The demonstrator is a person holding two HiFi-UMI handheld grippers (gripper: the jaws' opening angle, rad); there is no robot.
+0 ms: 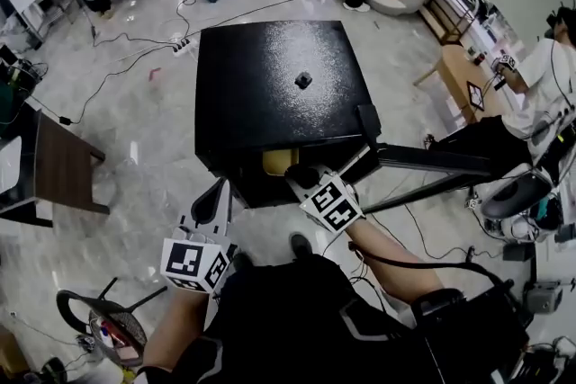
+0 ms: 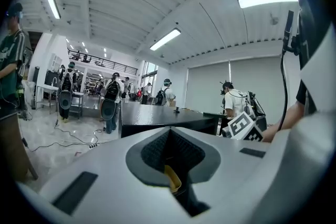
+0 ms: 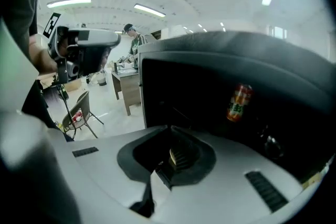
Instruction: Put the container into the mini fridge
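The container (image 3: 240,103), an orange-and-green can, stands inside the mini fridge (image 1: 274,85), but the interior is so dark that I cannot make out what it rests on. In my head view only a pale yellow patch (image 1: 279,160) shows in the opening; the fridge's top hides the rest. My right gripper (image 3: 170,153) is clenched on nothing just before that opening. My left gripper (image 2: 169,160), likewise closed and empty, hangs off to the side.

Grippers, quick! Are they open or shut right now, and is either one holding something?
Left gripper: closed, holding nothing.
Right gripper: closed, holding nothing.
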